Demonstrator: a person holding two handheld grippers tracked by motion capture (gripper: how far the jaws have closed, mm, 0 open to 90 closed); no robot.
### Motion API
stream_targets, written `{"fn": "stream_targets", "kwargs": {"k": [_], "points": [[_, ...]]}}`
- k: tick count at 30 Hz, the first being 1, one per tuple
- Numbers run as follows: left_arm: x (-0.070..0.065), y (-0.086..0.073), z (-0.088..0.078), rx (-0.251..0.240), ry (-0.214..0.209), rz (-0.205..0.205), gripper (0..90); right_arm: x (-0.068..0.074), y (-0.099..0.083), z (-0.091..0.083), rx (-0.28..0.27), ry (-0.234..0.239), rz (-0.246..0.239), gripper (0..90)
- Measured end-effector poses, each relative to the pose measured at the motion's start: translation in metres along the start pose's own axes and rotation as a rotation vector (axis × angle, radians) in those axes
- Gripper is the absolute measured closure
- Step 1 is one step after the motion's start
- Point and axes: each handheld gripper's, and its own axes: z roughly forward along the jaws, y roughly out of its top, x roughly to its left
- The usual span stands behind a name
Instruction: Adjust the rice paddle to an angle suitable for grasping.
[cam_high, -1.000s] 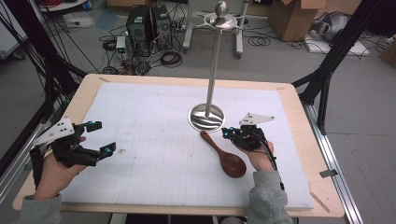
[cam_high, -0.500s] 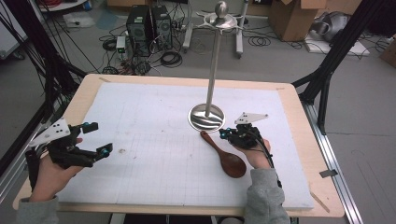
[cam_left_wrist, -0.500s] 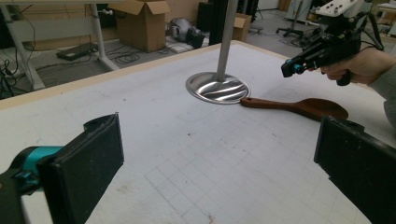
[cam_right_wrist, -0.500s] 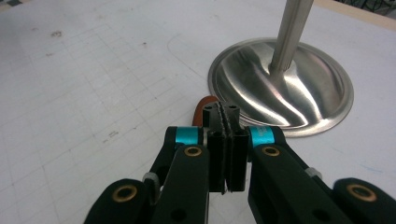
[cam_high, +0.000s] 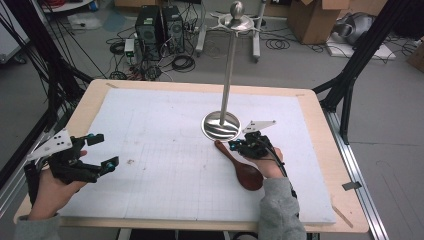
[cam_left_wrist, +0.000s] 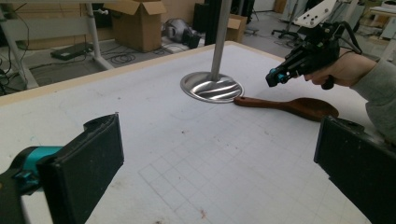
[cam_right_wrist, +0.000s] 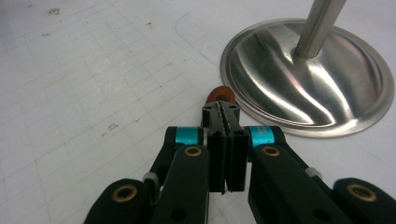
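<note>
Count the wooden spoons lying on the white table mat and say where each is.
1. The wooden spoon lies just in front of the metal stand, beside the right gripper.

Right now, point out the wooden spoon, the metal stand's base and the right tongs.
wooden spoon (cam_high: 250, 177), high view, on its bowl.
metal stand's base (cam_right_wrist: 327, 88), right gripper view, on the shiny disc.
right tongs (cam_right_wrist: 226, 109), right gripper view, at the shut tips.

Ahead of our right gripper's (cam_right_wrist: 223, 140) fingertips the stand's base (cam_high: 221, 125) blocks us; leftward, bare mat (cam_high: 160, 140).
</note>
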Motion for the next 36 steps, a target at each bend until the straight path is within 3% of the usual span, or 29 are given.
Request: {"fn": "stream_targets", "kwargs": {"k": [6,16,36], "points": [[-0.004,0.0,0.0,-0.019,-0.052,0.006,1.9,-0.002,-0.001,0.005,0.033,-0.015,-0.004,89.6],[0.004,-0.009,0.003,-0.004,-0.043,-0.029,1.9,-0.006,-0.005,0.016,0.086,-0.01,-0.022,89.6],[0.001,-0.011,0.001,0.021,-0.037,-0.017,1.9,-0.013,-0.011,0.029,0.145,-0.008,-0.003,89.6]]}}
